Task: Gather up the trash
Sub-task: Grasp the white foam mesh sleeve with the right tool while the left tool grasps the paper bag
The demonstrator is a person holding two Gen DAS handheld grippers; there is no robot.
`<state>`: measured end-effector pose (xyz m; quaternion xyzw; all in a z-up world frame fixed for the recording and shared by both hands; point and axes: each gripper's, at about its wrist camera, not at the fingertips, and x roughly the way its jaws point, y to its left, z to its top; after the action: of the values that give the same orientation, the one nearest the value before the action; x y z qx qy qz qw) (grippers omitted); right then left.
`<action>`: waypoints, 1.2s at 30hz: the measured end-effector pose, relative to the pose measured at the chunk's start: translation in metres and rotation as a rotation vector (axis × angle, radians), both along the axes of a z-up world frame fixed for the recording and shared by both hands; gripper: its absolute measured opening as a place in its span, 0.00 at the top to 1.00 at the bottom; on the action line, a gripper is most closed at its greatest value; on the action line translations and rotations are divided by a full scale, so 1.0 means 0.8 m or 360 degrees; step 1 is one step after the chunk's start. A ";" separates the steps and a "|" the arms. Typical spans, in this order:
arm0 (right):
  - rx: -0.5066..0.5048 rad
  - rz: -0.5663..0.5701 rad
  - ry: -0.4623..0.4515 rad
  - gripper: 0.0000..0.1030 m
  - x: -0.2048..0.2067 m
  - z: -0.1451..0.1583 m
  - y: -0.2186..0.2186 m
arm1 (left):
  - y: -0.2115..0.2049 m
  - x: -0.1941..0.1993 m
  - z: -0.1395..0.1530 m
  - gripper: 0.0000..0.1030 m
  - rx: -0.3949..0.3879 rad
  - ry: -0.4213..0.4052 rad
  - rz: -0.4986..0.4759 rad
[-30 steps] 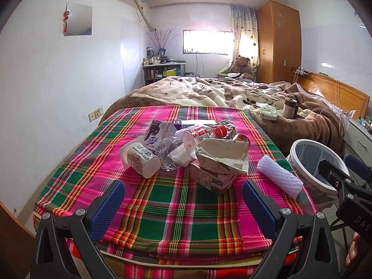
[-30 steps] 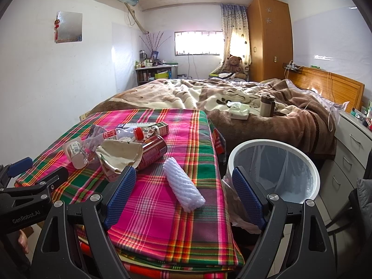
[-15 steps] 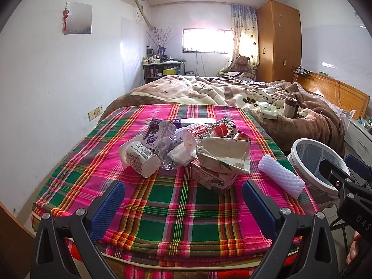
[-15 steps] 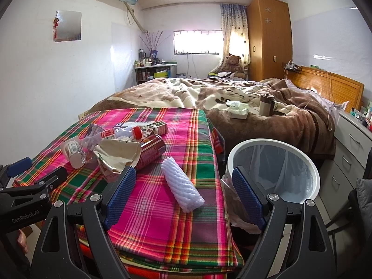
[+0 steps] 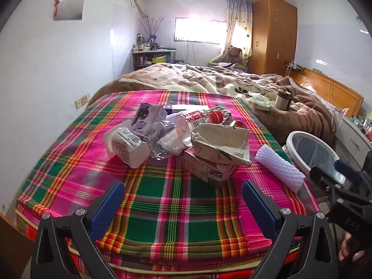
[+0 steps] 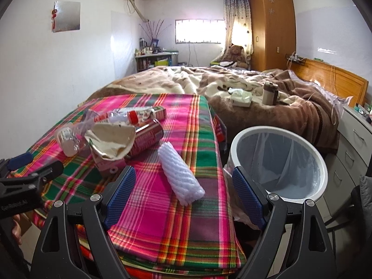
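Observation:
A pile of trash lies on the plaid blanket (image 5: 174, 200): a white yogurt cup (image 5: 127, 145), a crushed clear bottle with a red cap (image 5: 183, 125), a purple carton (image 5: 147, 116), a beige paper bag (image 5: 220, 143), a pink box (image 5: 204, 169) and a red can (image 6: 148, 137). A white foam net sleeve (image 5: 279, 167) lies apart at the right; it also shows in the right wrist view (image 6: 179, 174). A white bin with a liner (image 6: 279, 162) stands beside the bed. My left gripper (image 5: 182, 197) is open short of the pile. My right gripper (image 6: 183, 186) is open around the sleeve's near end.
A brown bed (image 6: 232, 88) with a thermos (image 6: 269, 93) and a tissue pack (image 6: 240, 97) lies behind. A drawer unit (image 6: 355, 144) stands at the right, a wardrobe (image 6: 272, 28) at the back.
Both grippers have moved slightly forward toward the blanket. The trash has not moved, and both grippers stay open.

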<state>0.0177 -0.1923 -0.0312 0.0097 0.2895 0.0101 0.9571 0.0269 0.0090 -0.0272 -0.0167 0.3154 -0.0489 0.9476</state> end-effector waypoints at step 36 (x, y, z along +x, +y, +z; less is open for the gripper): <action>0.0071 0.0163 0.0332 0.72 0.064 -0.043 -0.007 | -0.071 0.142 -0.014 0.05 0.0391 0.0126 -0.0663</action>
<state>0.0693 -0.1975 -0.0656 0.0173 0.3874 0.0643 0.9195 0.1406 -0.0482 -0.0382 0.1621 0.3526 -0.2038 0.8988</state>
